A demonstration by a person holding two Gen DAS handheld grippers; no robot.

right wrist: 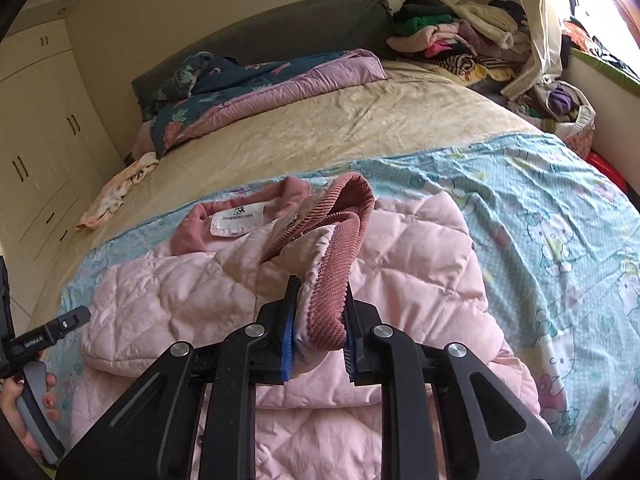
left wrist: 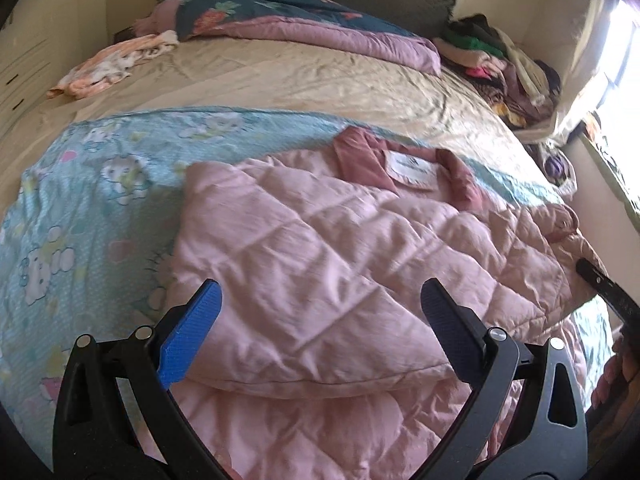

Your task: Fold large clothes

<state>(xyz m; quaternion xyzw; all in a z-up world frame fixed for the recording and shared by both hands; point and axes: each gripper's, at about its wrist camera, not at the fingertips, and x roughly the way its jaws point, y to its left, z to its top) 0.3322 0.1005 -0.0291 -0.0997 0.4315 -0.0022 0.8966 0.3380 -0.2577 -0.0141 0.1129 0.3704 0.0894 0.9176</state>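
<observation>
Left hand-held gripper (left wrist: 320, 320) is hovering open over the pink quilted jacket (left wrist: 340, 248) on the bed (left wrist: 280, 76); right hand-held gripper (right wrist: 318, 320) is pinching its corduroy cuff (right wrist: 336, 280). I'm judging one sleeve folded in, body folds still remaining.

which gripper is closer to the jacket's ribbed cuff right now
Right. The right gripper is shut on the ribbed cuff, its fingers pinching it. The left gripper hangs open over the folded pink jacket body, holding nothing.
</observation>
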